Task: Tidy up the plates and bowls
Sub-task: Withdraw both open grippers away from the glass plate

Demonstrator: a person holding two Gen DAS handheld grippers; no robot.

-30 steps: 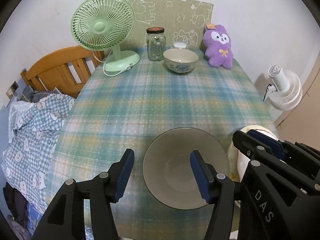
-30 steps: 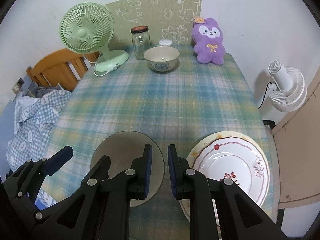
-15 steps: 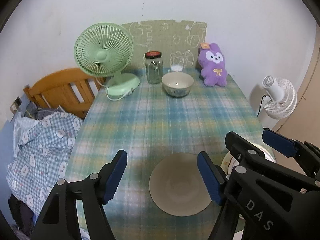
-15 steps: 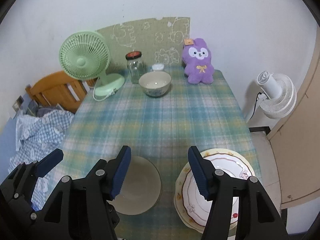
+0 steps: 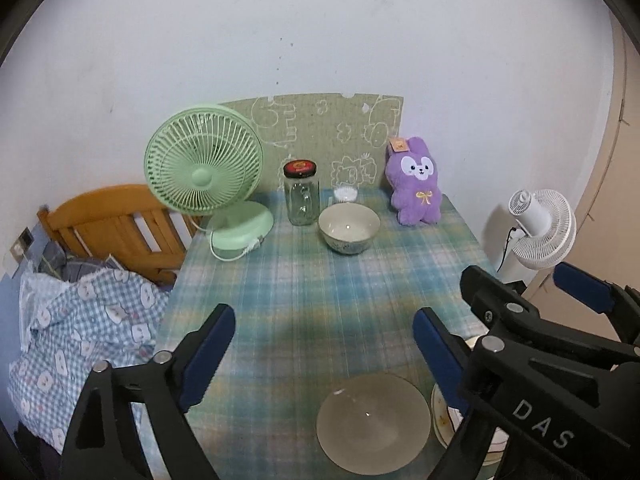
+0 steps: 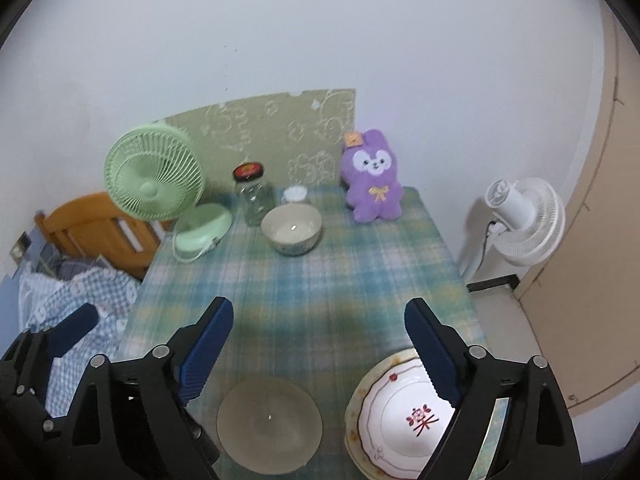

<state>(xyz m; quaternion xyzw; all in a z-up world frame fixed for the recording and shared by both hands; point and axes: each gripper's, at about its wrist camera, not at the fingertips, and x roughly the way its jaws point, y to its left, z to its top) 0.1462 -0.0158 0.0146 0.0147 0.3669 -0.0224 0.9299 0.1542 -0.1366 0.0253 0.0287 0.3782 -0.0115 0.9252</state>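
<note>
Covering the surface (image 5: 320,292) is a soft blue-green plaid cloth, and the dishes on it number four. Nearest the cameras lies one smooth, translucent grey glass plate (image 6: 269,422), round and shallow. Just beside it on the right sit two stacked ceramic plates: a white plate with a red flower motif (image 6: 404,420) resting on a wider cream plate with a floral rim (image 6: 354,420). One glazed ceramic bowl (image 5: 349,228), cream inside with a faint pattern outside, stands well apart at the far end.

Around that bowl stand one clear glass jar with a dark lid (image 5: 301,194), one small white cup (image 5: 345,194), one pale green plastic desk fan (image 5: 208,176) and one fuzzy purple plush rabbit (image 5: 416,192), all in front of a green patterned board (image 5: 332,136). Off the surface are a white floor fan (image 6: 520,220), a wooden bed frame (image 5: 108,220) and a checked blue blanket (image 5: 80,328).

Both tools hang above the near dishes with blue ribbed pads. The left hand-held gripper (image 5: 320,356) is opening wide with nothing between its jaws; the right hand-held gripper (image 6: 319,348) is likewise opening wide and grips nothing.
</note>
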